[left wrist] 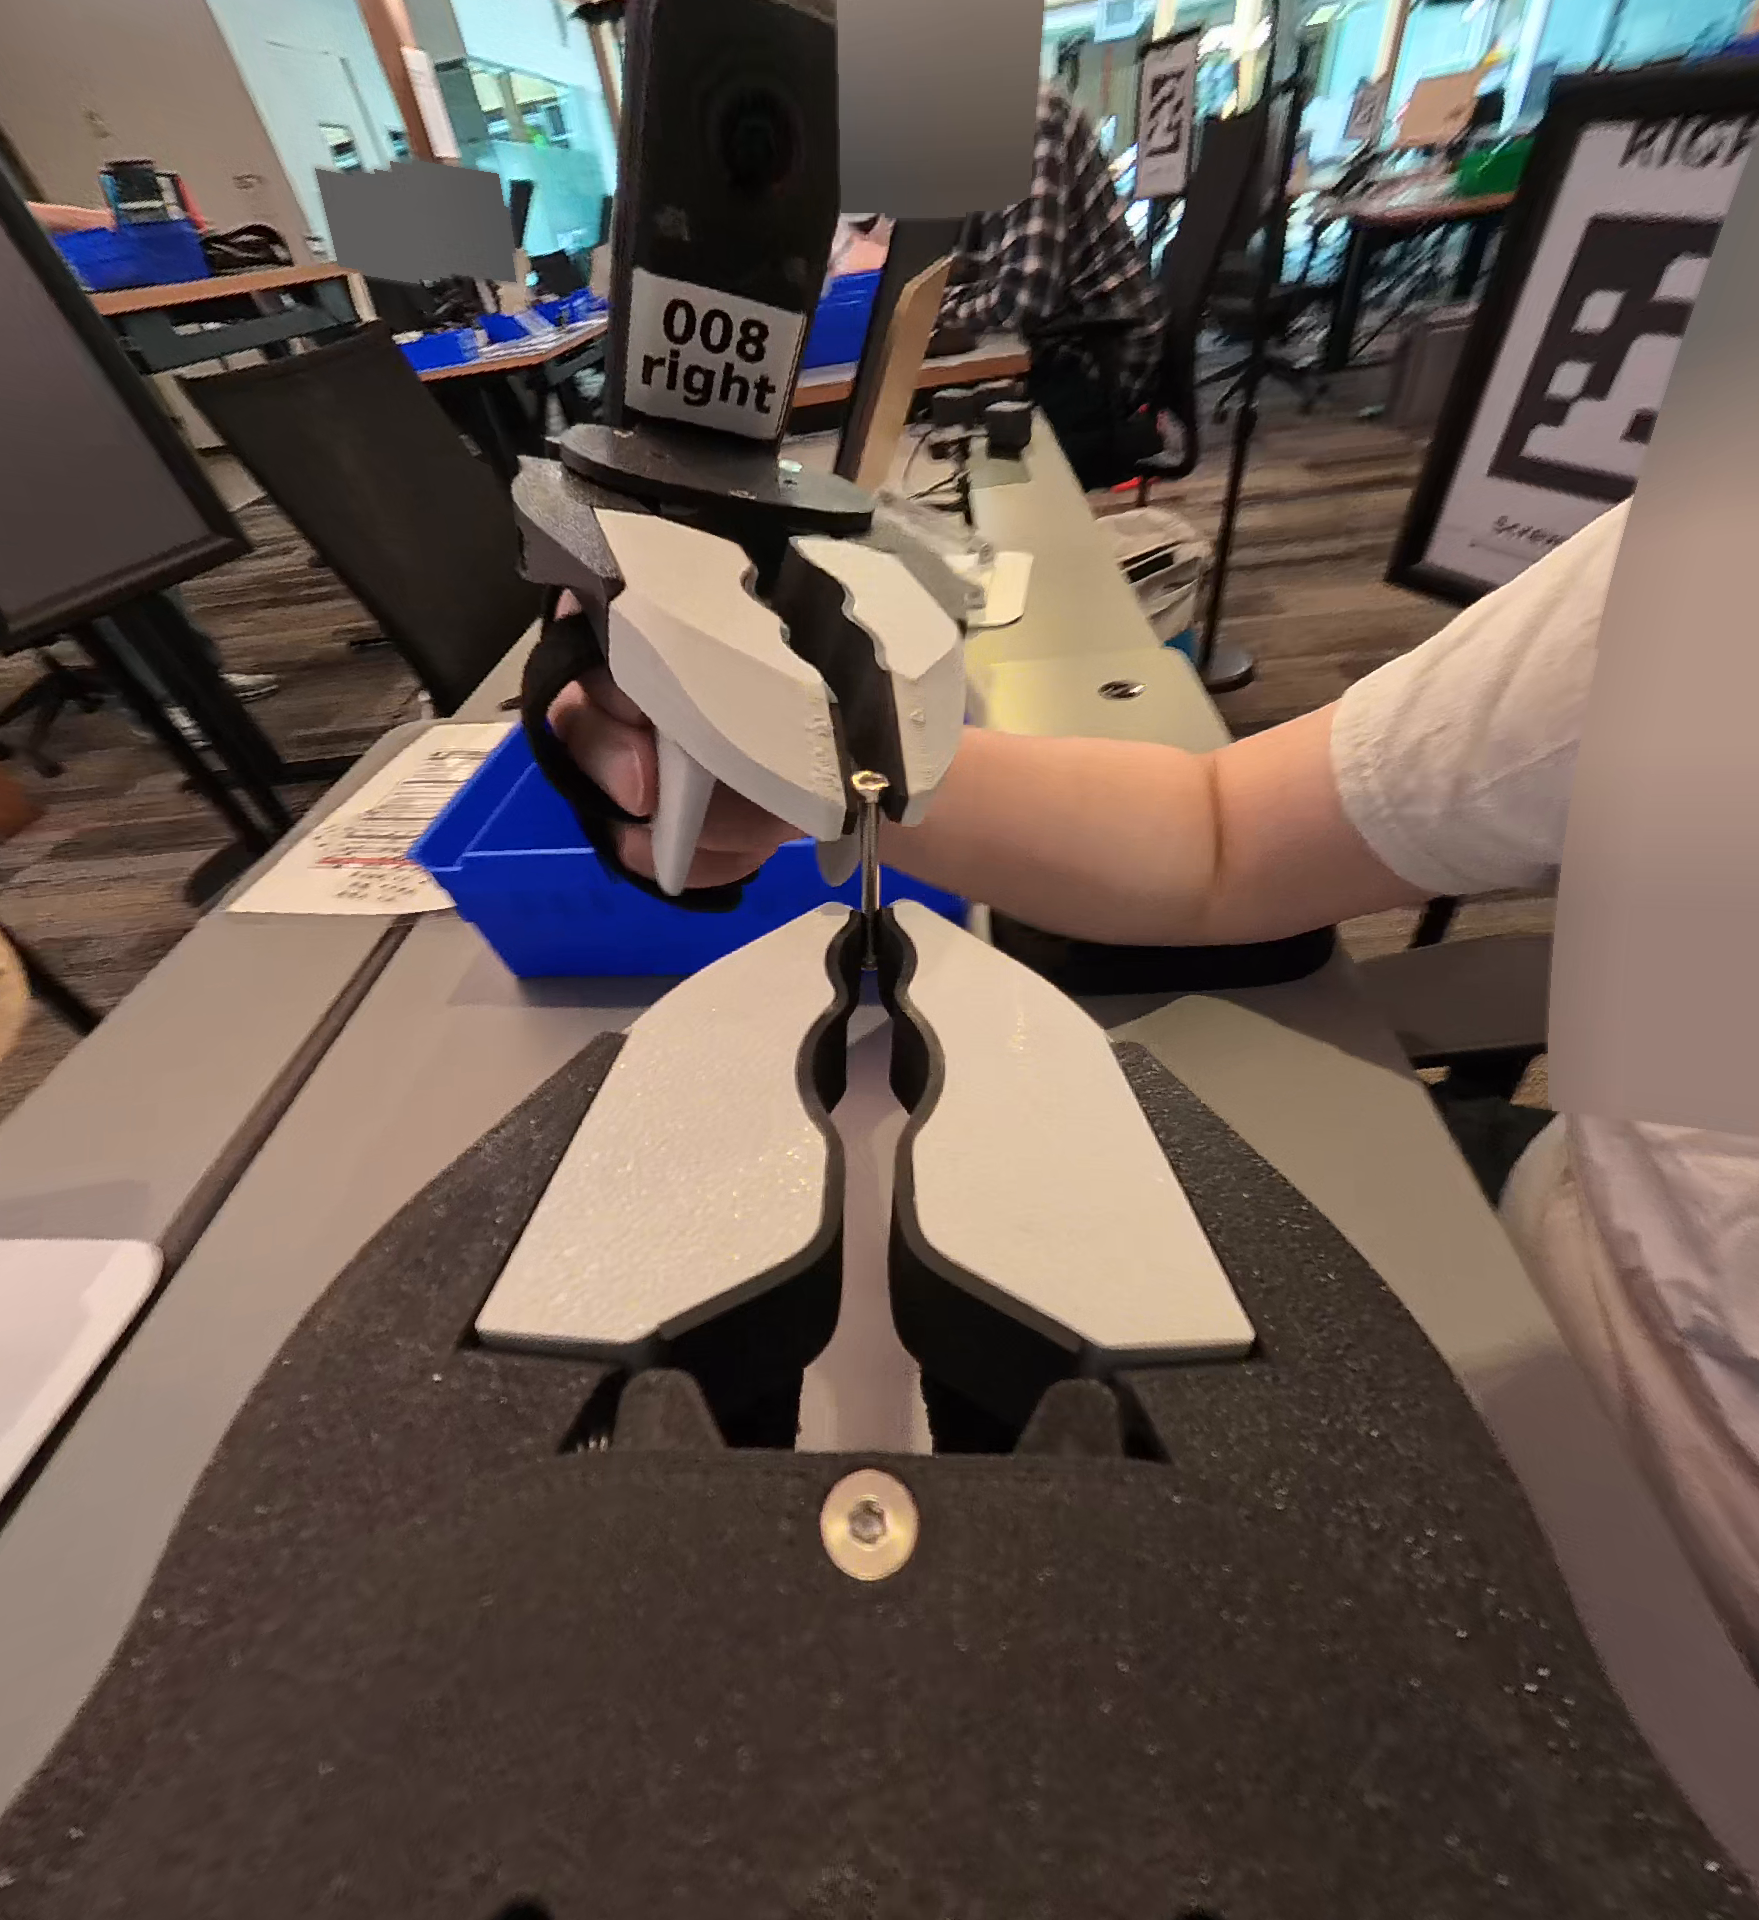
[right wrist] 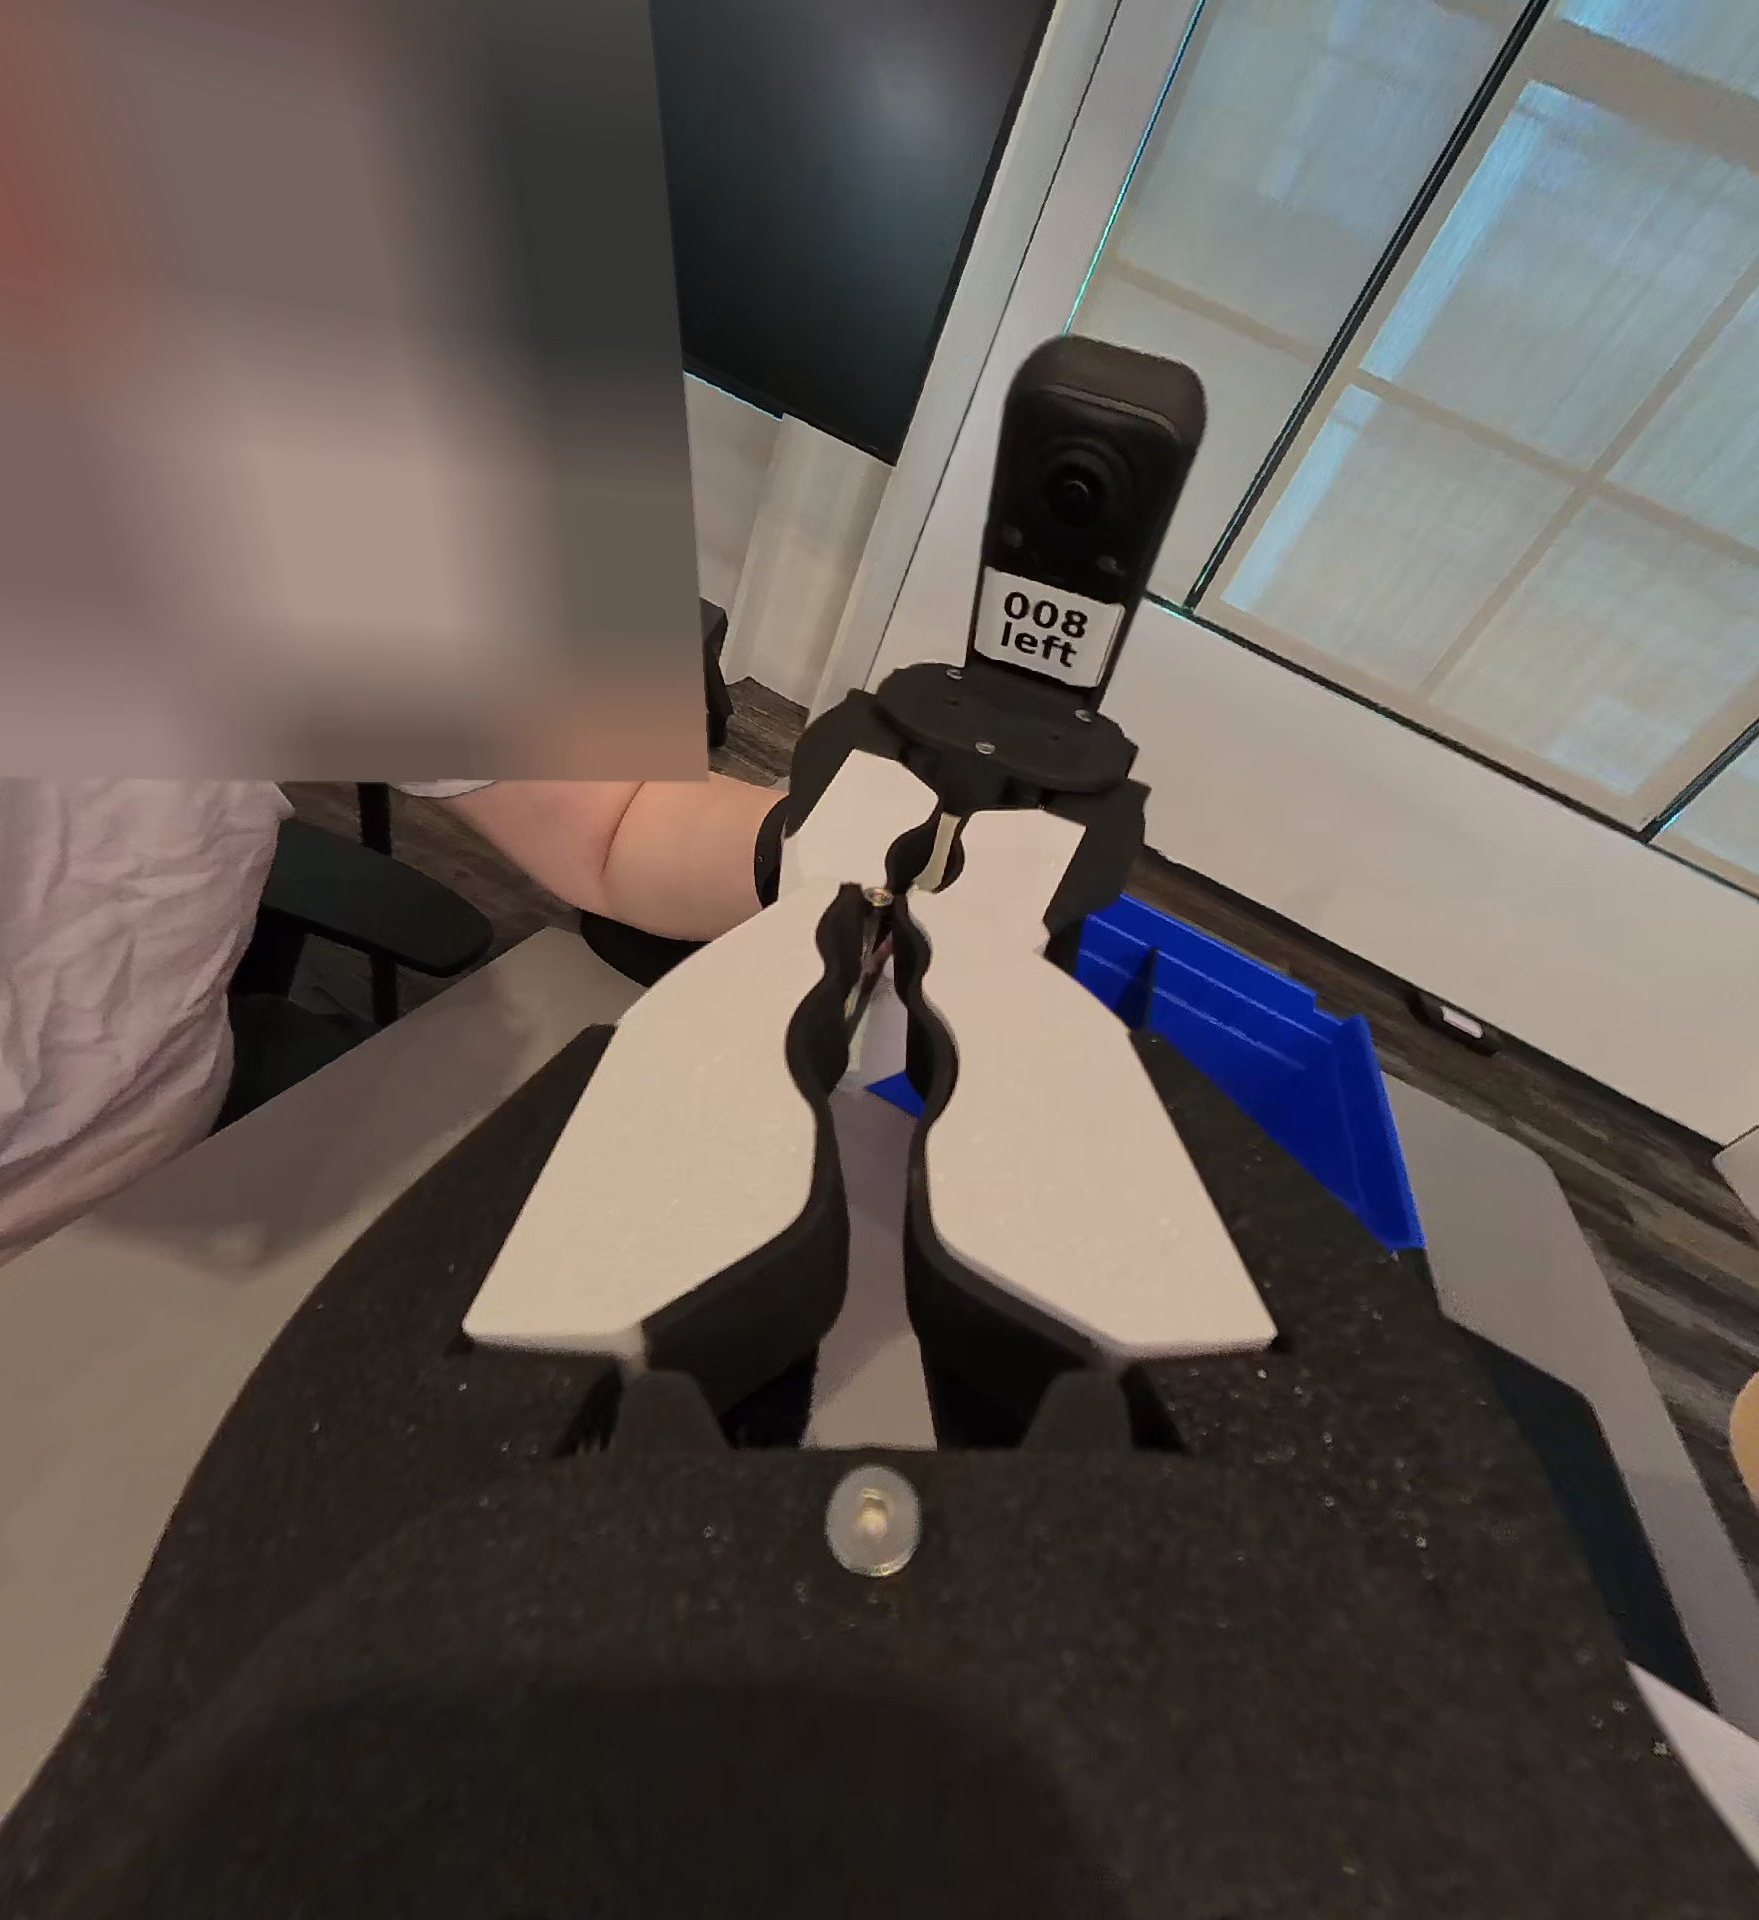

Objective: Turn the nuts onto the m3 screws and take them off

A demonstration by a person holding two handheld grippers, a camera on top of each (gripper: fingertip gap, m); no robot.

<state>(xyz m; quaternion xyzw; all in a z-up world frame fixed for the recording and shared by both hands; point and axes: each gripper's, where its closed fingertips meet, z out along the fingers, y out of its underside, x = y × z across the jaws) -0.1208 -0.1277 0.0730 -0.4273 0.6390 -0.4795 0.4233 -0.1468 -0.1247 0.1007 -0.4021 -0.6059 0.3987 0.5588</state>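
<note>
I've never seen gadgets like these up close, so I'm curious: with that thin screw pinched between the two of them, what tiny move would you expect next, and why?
Probably a small twist of the right hand-held gripper about the screw. It pinches the screw's top end, where a small nut seems to sit, while the left hand-held gripper clamps the lower end, so turning one against the other would move the nut along the thread.

Each wrist camera sits close behind its own white two-finger gripper, looking forward along the fingers. They face each other, sharing the thin metal screw [left wrist: 870, 862] and the blue plastic bin [left wrist: 542, 883].
</note>
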